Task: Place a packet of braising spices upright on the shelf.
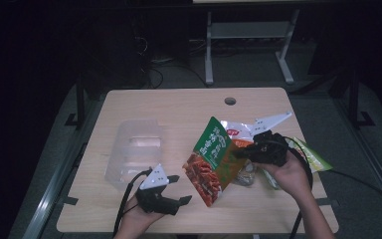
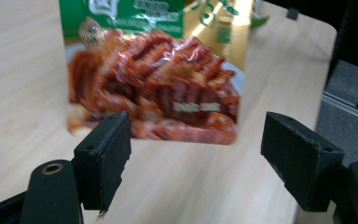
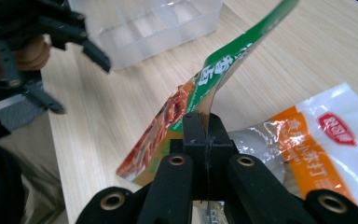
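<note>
Near the right half of the table (image 1: 129, 209), the right gripper (image 1: 238, 153) holds a green and red snack packet (image 1: 210, 162) by one edge, with its jaws clamped flat on the film. In the right gripper view the two black jaws meet on the packet (image 3: 186, 107), which stands on edge and curves away above them. The packet hangs clear of the tabletop in a tilted, near-upright attitude; this grip presents its printed face toward the other hand.

The left gripper (image 1: 179, 190) sits low at the front edge of the table, to the left of the packet, with its jaws spread wide and nothing between them. In the left gripper view the packet (image 2: 158, 79) fills the space ahead of the open jaws, apart from both pads. This alignment suggests that the left gripper is positioned to take the lower part of the packet, or to steady it.

A clear plastic box (image 1: 134, 152) stands empty on the left half of the table, just beyond the left gripper. Its placement makes it the probable destination for the packet. Behind and under the right hand lie further packets: a white and orange packet (image 3: 326, 144) flat on the table and a yellow-green packet (image 1: 313, 158) at the right edge. These appear to be stock awaiting the same handling.
</note>
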Available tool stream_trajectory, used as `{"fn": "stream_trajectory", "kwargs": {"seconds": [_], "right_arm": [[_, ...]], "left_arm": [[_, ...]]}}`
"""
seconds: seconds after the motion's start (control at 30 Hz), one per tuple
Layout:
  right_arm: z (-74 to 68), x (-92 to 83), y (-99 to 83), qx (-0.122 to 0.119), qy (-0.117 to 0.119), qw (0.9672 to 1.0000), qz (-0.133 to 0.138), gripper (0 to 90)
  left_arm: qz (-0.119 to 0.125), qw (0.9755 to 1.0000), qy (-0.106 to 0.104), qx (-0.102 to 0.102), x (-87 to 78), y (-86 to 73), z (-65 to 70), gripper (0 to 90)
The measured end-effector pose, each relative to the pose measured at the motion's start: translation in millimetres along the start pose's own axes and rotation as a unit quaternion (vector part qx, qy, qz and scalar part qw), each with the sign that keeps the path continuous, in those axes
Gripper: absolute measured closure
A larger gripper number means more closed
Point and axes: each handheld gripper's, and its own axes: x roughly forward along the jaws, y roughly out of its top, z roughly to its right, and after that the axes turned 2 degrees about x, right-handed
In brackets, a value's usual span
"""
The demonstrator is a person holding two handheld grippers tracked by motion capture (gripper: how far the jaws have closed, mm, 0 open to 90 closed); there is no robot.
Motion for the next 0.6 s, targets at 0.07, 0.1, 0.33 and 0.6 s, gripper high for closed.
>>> {"fn": "stream_trajectory", "kwargs": {"seconds": [0.07, 0.1, 0.33, 0.6], "right_arm": [[-1.1, -4.0, 7.7, -0.015, 0.004, 0.9998, -0.011, 90.0], [-1.5, -6.3, 11.1, -0.026, 0.003, 0.9995, -0.015, 90.0], [-7.3, -22.2, 28.7, -0.084, 0.003, 0.9957, -0.040, 90.0], [-3.1, -23.9, 27.8, -0.093, 0.014, 0.9952, -0.028, 89.9]], "left_arm": [[0.003, 1.0000, 0.003, -0.001, 9.5, 11.9, -4.3, 23.8], [0.005, 1.0000, 0.004, -0.003, 13.0, 15.7, -5.6, 23.8], [0.001, 0.9997, 0.016, -0.018, 36.1, 36.2, -20.5, 22.1], [-0.016, 0.9988, -0.011, -0.044, 61.6, 46.1, -39.6, 38.4]]}}
